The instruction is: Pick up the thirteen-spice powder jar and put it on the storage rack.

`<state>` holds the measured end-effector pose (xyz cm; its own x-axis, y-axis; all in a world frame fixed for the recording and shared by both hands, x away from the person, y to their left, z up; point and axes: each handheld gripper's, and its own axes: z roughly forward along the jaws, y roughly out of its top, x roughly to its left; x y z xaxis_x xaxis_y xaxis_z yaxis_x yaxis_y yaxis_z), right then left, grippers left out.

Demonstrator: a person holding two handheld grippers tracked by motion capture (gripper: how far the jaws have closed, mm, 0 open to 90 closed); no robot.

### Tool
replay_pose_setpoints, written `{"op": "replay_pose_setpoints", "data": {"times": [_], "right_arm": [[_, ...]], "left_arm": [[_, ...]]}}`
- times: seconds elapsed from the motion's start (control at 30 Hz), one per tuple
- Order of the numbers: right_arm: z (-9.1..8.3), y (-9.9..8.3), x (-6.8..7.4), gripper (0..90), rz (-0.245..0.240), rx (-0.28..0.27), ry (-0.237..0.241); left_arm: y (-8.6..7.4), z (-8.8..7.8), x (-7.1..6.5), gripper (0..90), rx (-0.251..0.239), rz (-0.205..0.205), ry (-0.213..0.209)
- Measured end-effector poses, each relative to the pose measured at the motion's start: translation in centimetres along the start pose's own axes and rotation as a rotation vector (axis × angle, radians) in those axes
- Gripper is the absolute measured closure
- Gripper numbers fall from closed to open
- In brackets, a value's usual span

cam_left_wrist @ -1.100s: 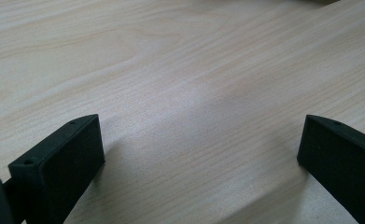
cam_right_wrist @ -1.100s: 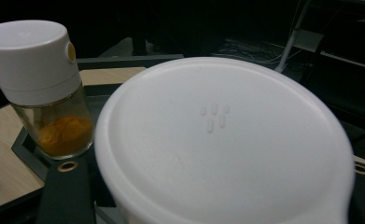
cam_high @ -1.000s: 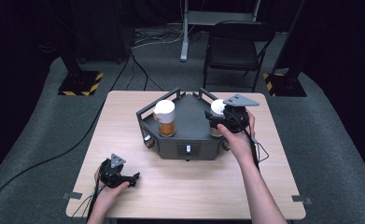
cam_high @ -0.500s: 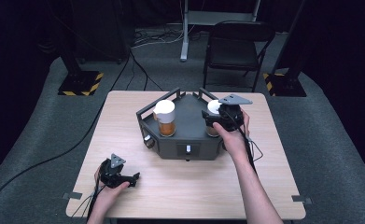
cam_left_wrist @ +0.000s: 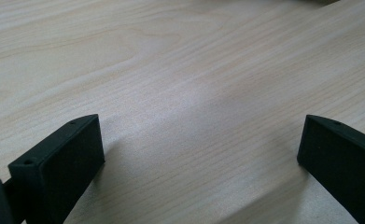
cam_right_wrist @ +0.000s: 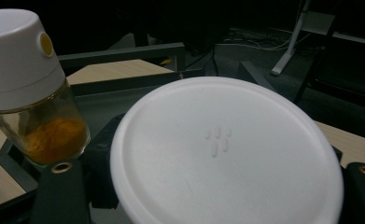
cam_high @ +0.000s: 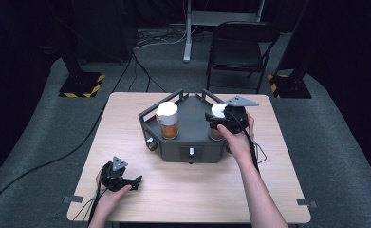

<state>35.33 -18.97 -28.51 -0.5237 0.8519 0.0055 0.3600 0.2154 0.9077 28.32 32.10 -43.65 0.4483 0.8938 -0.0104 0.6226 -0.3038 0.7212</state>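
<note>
Since a second ago my right hand has barely shifted over the grey tray point(cam_high: 192, 124), and my right gripper point(cam_high: 219, 124) has just been easing its jaws apart a little around the white lid point(cam_right_wrist: 227, 154) of the jar point(cam_high: 216, 133) at the tray's right corner. In the right gripper view that lid is sitting between my two jaws, a jaw close at either side, yet I cannot tell whether the pads are pressing on it. The jar is standing upright in the tray, near the table's right edge.

My left gripper point(cam_high: 136, 181) is lying where it was, near the front left corner of the table point(cam_high: 126, 128), with its jaws standing wide and only bare wood between them.

The tray is resting on the middle of the table toward the far edge. It is holding two containers, well apart. At its left corner the other jar point(cam_high: 167, 119) is standing upright with a tall white cap; its glass is showing orange powder at the bottom. What the lidded jar is holding I cannot tell; the lid is covering it.
</note>
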Motion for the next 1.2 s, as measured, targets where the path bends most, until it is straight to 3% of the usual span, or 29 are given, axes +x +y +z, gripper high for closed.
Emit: {"op": "replay_pose_setpoints", "data": {"times": [0.27,0.57,0.8,1.2], "right_arm": [[-1.3,0.1,-0.3,16.6,-0.003,-0.004,0.018],[-3.7,-1.0,-0.9,12.7,-0.014,-0.022,0.044],[-5.4,-2.9,-2.0,12.5,0.0,-0.026,0.047],[-7.2,-7.1,-4.0,12.4,0.057,-0.008,-0.004]], "left_arm": [[0.0,0.0,0.0,0.2,0.0,0.0,0.0],[0.0,0.0,0.0,0.2,0.0,0.0,0.0],[0.0,0.0,0.0,0.2,0.0,0.0,0.0],[0.0,0.0,0.0,0.2,0.0,0.0,0.0]]}}
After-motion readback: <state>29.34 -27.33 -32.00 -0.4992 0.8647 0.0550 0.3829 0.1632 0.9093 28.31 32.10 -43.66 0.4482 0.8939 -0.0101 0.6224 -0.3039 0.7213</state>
